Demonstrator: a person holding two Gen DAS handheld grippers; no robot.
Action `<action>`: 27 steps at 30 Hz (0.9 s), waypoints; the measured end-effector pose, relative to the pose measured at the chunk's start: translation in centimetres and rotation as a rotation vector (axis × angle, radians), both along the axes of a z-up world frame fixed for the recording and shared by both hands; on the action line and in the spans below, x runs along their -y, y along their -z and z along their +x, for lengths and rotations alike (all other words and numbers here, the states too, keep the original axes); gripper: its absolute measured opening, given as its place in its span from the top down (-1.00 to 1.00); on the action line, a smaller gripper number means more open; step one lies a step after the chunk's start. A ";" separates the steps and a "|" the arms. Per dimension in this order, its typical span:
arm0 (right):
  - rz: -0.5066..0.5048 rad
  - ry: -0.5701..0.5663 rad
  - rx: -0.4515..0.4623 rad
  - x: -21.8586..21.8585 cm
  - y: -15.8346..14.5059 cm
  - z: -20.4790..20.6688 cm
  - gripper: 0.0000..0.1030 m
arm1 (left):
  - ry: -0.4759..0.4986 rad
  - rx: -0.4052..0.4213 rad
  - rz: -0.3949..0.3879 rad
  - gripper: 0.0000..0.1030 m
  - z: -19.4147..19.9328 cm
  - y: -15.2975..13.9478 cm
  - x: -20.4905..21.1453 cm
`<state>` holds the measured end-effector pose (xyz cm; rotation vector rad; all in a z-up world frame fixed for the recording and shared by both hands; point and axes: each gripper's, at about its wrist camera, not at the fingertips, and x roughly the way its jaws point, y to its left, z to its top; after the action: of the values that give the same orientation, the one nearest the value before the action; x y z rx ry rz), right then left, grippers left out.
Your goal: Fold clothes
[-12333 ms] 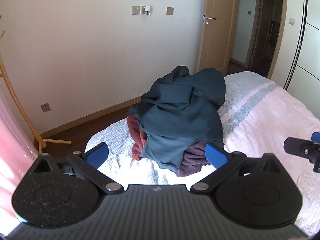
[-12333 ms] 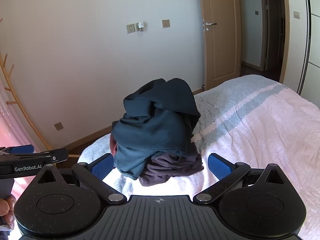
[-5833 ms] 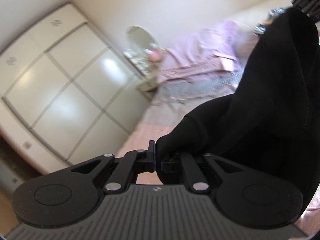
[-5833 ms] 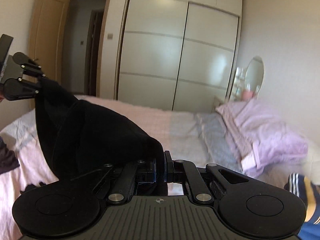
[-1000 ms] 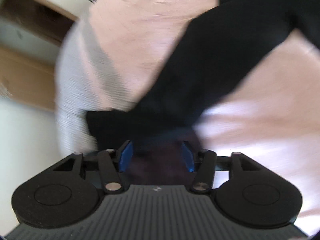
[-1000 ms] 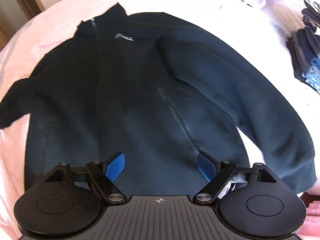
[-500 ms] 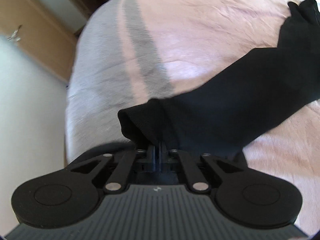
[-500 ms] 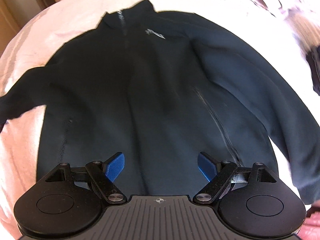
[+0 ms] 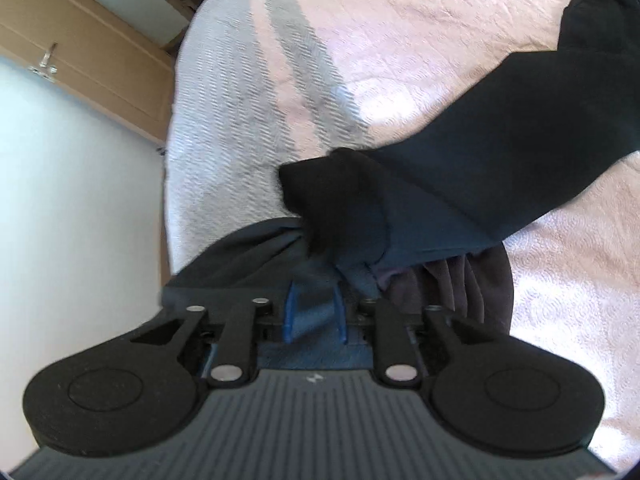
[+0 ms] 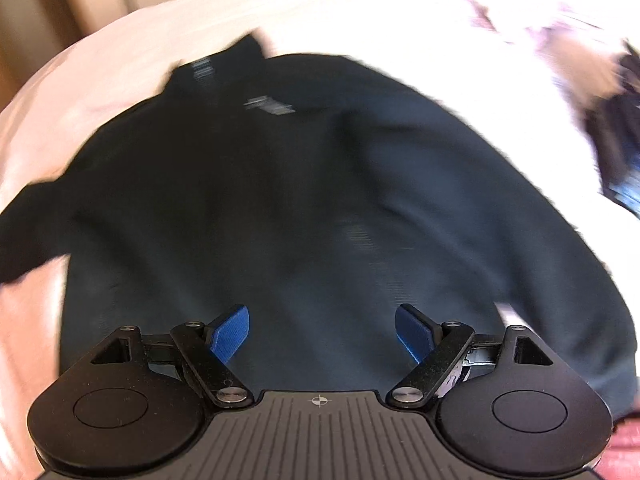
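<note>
right wrist view: black jacket lies spread flat on the bed, nothing folded yet; your right hand-held gripper hovers spread wide, left hand-held gripper slightly parted, empty, by the sleeve cuff.

The right gripper, its blue pads apart, hovers above a black jacket spread on the bed.

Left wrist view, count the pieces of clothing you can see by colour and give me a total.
Black: 1, the black jacket, of which only a sleeve shows here
Teal: 1, the teal garment
Purple-brown: 1, the purple-brown garment
Total: 3
</note>
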<state>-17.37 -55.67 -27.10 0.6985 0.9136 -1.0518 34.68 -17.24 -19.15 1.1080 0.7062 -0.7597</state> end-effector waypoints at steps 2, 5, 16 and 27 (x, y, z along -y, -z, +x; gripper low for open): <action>-0.017 0.070 -0.024 0.9 0.0 -3.4 -0.62 | 0.001 0.025 -0.009 0.58 -1.5 -1.1 0.3; -0.050 0.126 -0.106 2.6 0.5 -8.3 -0.62 | 0.016 0.041 -0.012 0.58 -5.0 -2.6 1.2; 0.212 0.009 0.024 14.0 6.2 -22.6 0.52 | 0.193 -0.082 0.045 0.53 -27.1 -1.5 11.2; -0.120 -0.175 -0.119 22.5 -5.7 -22.7 1.00 | 0.457 -0.281 0.022 0.53 -45.2 0.8 21.7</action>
<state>-40.11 -78.20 -21.43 0.4513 0.9867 -0.9904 -10.52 -38.91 -19.95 1.2114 0.7034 -1.3183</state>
